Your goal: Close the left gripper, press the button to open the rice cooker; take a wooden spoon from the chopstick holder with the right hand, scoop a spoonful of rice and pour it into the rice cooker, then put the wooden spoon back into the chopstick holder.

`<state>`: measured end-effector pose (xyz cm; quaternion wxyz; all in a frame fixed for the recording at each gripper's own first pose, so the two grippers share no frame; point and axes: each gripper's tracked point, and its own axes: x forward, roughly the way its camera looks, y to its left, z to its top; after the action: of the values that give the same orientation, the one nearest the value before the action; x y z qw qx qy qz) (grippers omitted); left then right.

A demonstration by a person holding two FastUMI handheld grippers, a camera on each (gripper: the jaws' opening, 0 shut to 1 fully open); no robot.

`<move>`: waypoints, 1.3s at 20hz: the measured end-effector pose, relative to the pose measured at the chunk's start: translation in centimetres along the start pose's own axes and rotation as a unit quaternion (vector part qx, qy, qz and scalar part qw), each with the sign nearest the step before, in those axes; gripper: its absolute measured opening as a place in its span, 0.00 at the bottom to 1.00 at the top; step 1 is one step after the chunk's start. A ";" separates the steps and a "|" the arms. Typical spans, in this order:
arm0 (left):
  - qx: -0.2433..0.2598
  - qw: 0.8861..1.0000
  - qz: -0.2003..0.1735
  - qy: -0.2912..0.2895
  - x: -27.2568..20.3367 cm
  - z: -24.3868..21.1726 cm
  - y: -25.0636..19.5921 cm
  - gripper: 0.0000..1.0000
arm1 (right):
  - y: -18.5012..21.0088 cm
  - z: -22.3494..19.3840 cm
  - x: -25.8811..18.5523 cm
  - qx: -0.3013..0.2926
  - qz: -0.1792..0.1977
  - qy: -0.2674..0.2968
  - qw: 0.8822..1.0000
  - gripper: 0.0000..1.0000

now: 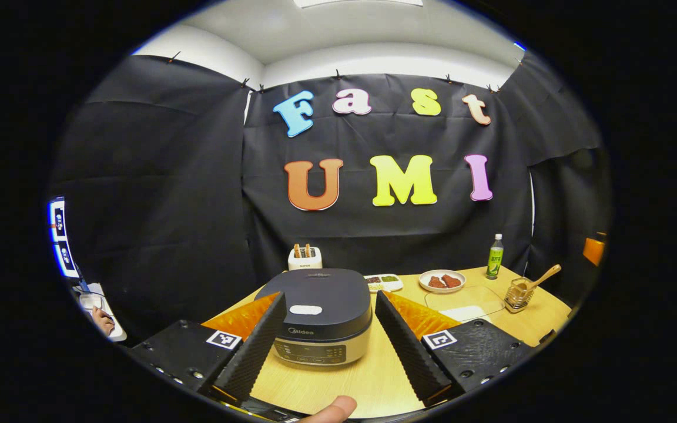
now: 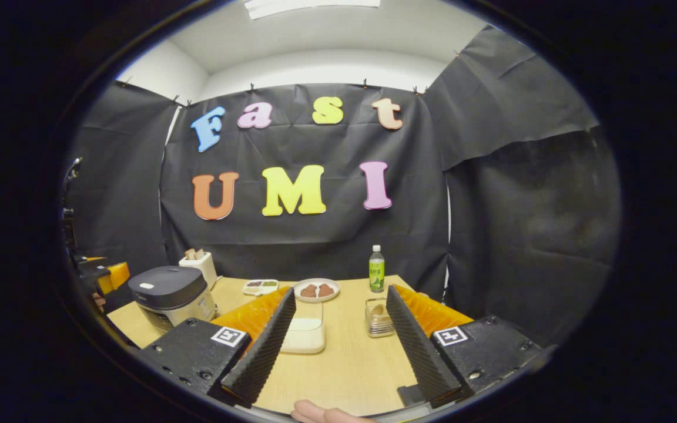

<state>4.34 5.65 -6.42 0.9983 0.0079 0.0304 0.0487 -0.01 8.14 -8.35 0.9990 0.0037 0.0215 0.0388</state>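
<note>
Your left gripper (image 1: 329,343) is spread wide with the rice cooker (image 1: 317,314) dead centre between its fingers at lower middle of the frame, lid down, its pale lid button (image 1: 305,309) straight ahead, so close up before pressing.

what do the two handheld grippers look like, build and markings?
Left gripper and right gripper match: two long wedge-shaped fingers with ribbed inner faces, orange side panels, black bolted base plates, and a square black-and-white marker tag on each plate. A bare fingertip shows at the bottom edge; no sleeves or cables are visible.
</note>
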 end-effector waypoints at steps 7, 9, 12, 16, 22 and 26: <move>0.001 1.000 -0.016 -0.021 -3.9 2.3 -3.0 0.96 | 0.2 1.5 -1.0 -0.021 0.004 -0.011 1.000 1.00; 0.001 1.000 -0.020 -0.018 -5.0 1.9 -4.0 0.96 | 0.5 2.0 -1.5 -0.029 0.011 -0.015 0.999 1.00; -0.001 1.000 -0.022 -0.019 -5.8 2.3 -4.8 0.96 | 0.1 2.5 -1.8 -0.036 0.011 -0.019 0.999 1.00; -0.003 1.000 -0.015 -0.025 -6.6 2.8 -4.6 0.96 | -0.5 2.5 -2.0 -0.033 0.008 -0.015 0.999 1.00; -0.011 1.000 -0.011 -0.023 -6.9 2.6 -4.1 0.96 | -0.3 2.3 -2.2 -0.029 0.010 -0.015 0.999 1.00; -0.003 1.000 -0.008 -0.026 -6.8 2.2 -3.9 0.96 | -0.2 2.1 -2.1 -0.025 0.009 -0.013 1.000 1.00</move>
<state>-1.93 1.11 -3.88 0.9992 0.0062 0.0046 0.0403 -2.04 7.72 -6.19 0.9986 -0.0207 0.0078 0.0482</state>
